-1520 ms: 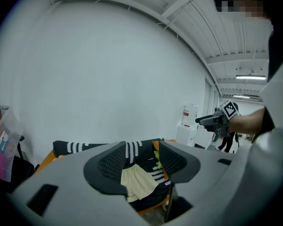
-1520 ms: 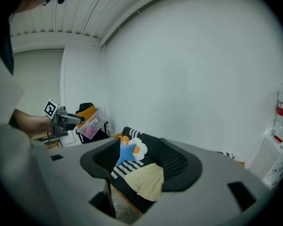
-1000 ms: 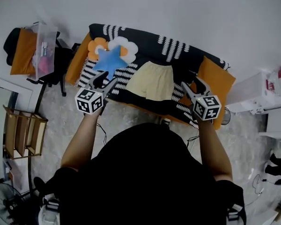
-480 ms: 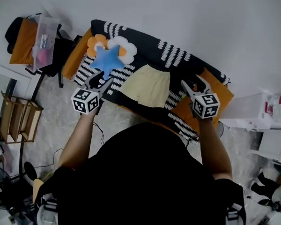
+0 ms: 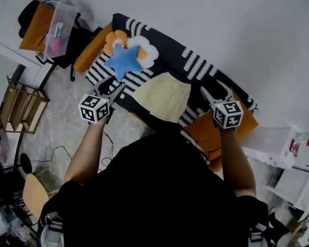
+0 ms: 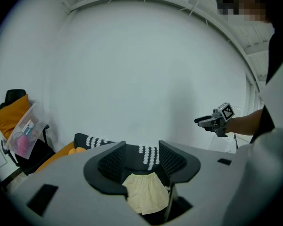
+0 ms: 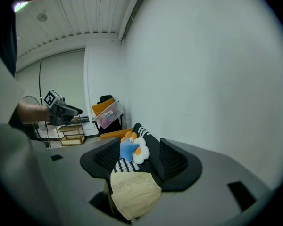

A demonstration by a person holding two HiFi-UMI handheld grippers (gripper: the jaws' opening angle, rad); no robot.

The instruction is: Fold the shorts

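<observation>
Pale yellow shorts [image 5: 164, 96] lie spread flat on a black sofa [image 5: 195, 60] with white stripe patterns. My left gripper [image 5: 112, 89] hovers open in the air left of the shorts, not touching them. On the other side my right gripper [image 5: 213, 92] is also open and held off the fabric. In the left gripper view the shorts [image 6: 146, 194] show low between the open jaws of the left gripper [image 6: 141, 157], with the right gripper [image 6: 217, 120] in the distance. The right gripper view shows the shorts [image 7: 132, 194] below the right gripper [image 7: 134, 157], and the left gripper [image 7: 61, 111] far off.
A blue star cushion [image 5: 124, 59] and flower-shaped cushions [image 5: 144, 53] sit at the sofa's left end. An orange cushion [image 5: 211, 135] lies at its right end. A chair with an orange cloth and a clear box [image 5: 59, 27] and a wooden rack [image 5: 20, 112] stand left. White wall behind.
The head view has swung, so the sofa looks more tilted. Both grippers stay open in much the same places beside the shorts, which have not moved.
</observation>
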